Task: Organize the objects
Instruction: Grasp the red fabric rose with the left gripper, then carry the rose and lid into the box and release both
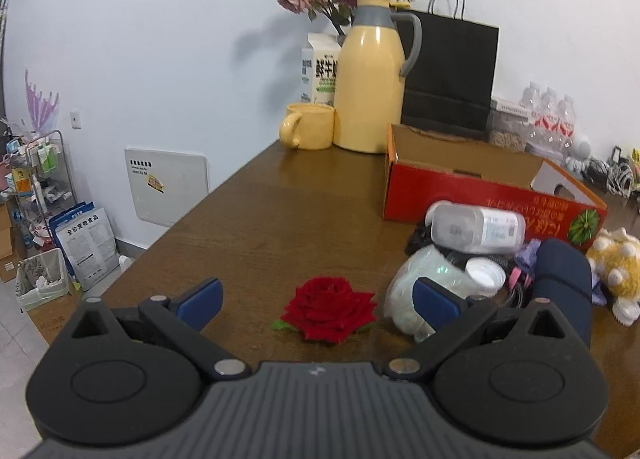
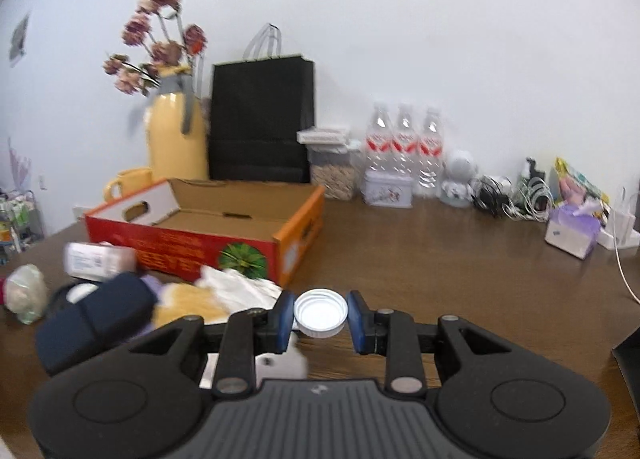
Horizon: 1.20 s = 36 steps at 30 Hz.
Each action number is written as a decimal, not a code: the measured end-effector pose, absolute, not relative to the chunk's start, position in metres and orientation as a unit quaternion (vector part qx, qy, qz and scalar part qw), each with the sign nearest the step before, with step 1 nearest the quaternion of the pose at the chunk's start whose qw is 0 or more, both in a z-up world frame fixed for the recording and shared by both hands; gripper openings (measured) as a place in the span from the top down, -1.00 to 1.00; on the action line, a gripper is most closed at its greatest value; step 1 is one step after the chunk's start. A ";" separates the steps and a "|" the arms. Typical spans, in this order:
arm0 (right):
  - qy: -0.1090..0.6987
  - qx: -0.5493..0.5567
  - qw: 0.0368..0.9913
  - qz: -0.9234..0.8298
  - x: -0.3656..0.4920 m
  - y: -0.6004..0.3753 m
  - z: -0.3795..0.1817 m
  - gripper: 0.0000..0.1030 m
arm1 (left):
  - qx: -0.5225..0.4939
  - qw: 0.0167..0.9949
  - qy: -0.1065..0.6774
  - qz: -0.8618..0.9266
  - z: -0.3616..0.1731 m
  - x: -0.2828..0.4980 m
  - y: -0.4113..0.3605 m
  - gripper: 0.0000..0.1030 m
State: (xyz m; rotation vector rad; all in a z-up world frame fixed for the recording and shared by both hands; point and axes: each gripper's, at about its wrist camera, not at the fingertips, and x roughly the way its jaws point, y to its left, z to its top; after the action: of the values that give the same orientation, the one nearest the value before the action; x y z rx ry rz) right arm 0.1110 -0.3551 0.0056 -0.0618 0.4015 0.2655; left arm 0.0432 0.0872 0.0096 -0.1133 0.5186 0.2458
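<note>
Brown wooden table (image 2: 440,259) against a white wall serves as the work surface. Right gripper (image 2: 320,317): clenched on a white jar (image 2: 320,313), both blue pads pressing its rim, open mouth facing the camera, raised above the tabletop. To its left lie a dark blue pouch (image 2: 96,317) and a yellow plush toy (image 2: 188,305). Beyond these stands an open red cardboard box (image 2: 208,235), its inside bare. Farther back: a black paper bag (image 2: 262,119), a yellow jug (image 2: 176,135) and three water bottles (image 2: 404,143) along the wall.

Left gripper (image 1: 318,303): released, jaws wide apart, nothing between the pads. Just ahead of it lies a red rose (image 1: 328,309) on the table. To its right sits a heap with a clear bottle (image 1: 476,227) on its side. A yellow mug (image 1: 308,127) stands far ahead.
</note>
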 end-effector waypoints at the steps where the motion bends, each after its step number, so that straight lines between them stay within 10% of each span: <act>1: 0.196 -0.031 0.971 0.135 0.108 -0.351 0.007 0.47 | -0.053 0.957 0.259 0.118 0.008 0.044 0.088 -1.00; 15: 0.196 -0.039 0.967 0.156 0.087 -0.309 0.008 0.47 | -0.062 0.949 0.287 0.118 -0.016 0.073 0.113 -1.00; 17: 0.196 -0.041 0.967 0.156 0.087 -0.304 0.008 0.47 | -0.063 0.950 0.286 0.106 -0.018 0.077 0.114 -0.88; 21: 0.198 -0.044 0.966 0.158 0.088 -0.299 0.008 0.47 | -0.074 0.950 0.294 0.082 -0.022 0.082 0.115 0.14; 36: 0.184 -0.037 0.965 0.182 0.101 -0.284 0.012 0.47 | -0.057 0.967 0.231 0.092 0.019 0.085 0.110 0.21</act>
State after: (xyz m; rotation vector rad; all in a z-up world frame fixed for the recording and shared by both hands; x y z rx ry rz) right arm 0.1006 -0.2842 0.0115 -0.0754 0.3729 0.3673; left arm 0.0845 0.1096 0.0186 -0.1143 0.4678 0.1863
